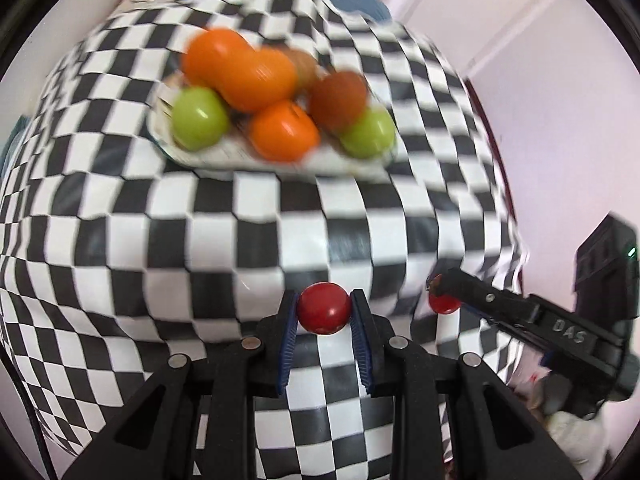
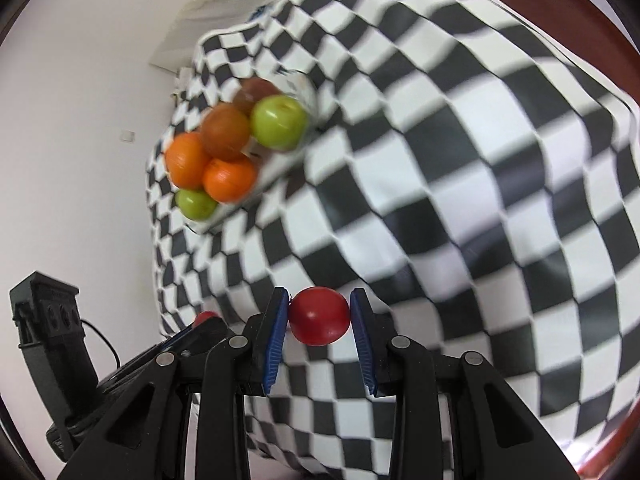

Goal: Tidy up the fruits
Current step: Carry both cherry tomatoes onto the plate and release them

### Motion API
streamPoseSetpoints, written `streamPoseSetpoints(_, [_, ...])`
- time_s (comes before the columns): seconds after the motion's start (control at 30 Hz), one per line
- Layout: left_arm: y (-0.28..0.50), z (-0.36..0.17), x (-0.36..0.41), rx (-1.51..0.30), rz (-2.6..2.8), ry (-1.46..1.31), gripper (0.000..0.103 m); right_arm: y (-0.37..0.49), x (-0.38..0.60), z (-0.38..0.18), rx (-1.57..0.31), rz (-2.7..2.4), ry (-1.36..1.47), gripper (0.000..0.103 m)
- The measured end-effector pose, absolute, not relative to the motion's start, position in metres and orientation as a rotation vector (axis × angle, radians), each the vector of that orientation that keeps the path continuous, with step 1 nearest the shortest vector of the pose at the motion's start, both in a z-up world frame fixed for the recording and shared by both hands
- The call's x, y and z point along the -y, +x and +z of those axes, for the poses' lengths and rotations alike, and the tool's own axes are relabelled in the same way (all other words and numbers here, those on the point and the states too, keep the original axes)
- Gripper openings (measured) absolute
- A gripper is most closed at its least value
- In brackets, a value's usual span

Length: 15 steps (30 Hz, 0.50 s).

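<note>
The left gripper [image 1: 324, 314] holds one red fruit [image 1: 323, 308] between its fingertips; the right gripper [image 2: 319, 316] holds another red fruit [image 2: 319, 315] likewise. Far across the checkered cloth [image 1: 200, 240], a plate [image 1: 208, 156] carries piled fruits [image 1: 256, 80].

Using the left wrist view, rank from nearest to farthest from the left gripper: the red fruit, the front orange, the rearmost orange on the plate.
1. Red fruit, clamped in the left gripper.
2. Front orange, at the plate's near edge.
3. Rearmost orange, at the pile's far left.
</note>
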<state>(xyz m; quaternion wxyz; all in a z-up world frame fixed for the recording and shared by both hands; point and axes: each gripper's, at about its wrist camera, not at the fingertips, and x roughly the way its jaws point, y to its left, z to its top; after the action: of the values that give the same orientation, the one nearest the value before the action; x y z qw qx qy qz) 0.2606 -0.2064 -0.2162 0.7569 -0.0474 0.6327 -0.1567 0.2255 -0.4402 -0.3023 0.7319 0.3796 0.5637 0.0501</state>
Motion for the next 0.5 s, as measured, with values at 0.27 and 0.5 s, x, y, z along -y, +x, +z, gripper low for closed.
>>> streamPoseSetpoints(0.27, [0.324, -0.203, 0.151, -1.328, -0.222, -0.269, 0.023, 0.294, 0.412, -0.292, -1.174, 0.158, 0.876, 0.034])
streamPoseSetpoints(0.5, [0.373, -0.206, 0.114, -1.307, -0.154, -0.327, 0.023, 0.331, 0.383, -0.294, -1.162, 0.161, 0.861, 0.034])
